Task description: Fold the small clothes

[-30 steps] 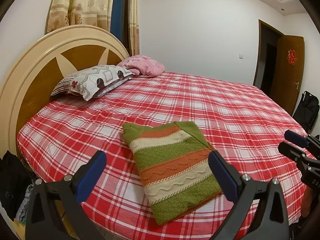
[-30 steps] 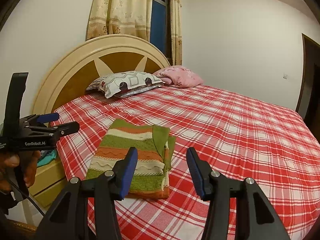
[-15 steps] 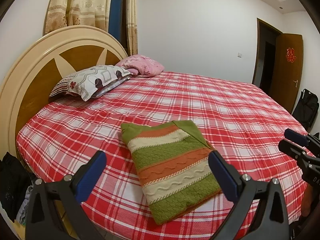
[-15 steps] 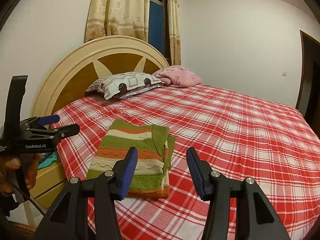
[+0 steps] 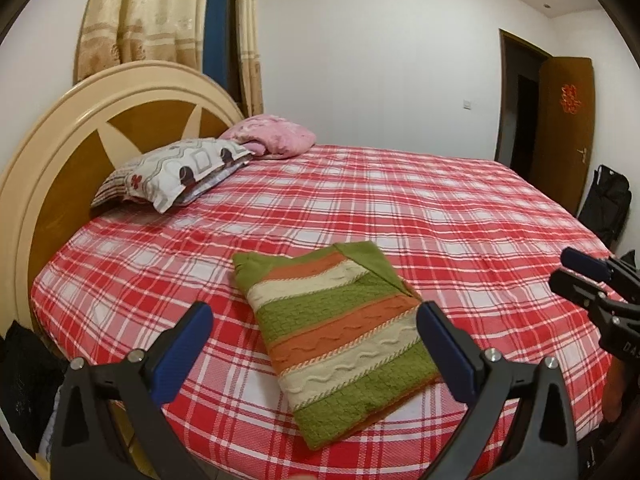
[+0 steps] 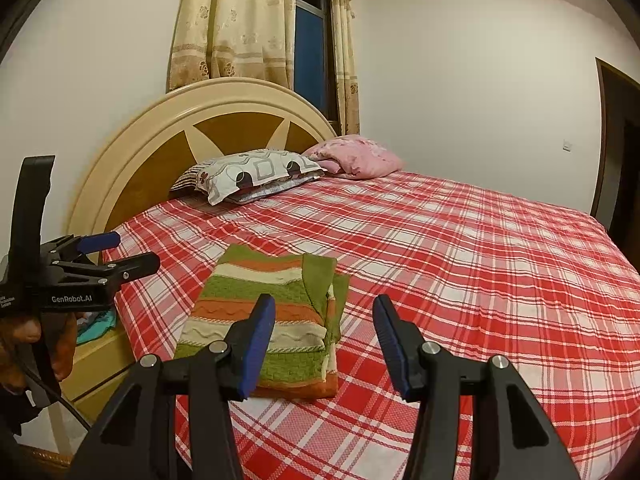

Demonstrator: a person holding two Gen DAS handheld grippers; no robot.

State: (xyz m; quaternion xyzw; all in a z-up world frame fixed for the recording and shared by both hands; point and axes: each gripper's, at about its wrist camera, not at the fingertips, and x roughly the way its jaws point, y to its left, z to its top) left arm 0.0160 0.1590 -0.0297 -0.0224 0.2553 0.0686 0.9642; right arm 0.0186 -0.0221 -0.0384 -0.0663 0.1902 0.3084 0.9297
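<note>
Now both grippers hover with fingers spread and empty: the left gripper wide, the right gripper narrower. Beyond them, at twelve o'clock, the folded green, orange and cream striped knitted sweater lies flat on the red-and-white checked bed.

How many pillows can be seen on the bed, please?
2. A patterned white pillow lies against the headboard; a pink pillow lies just beyond it, touching it. No others show.
</note>
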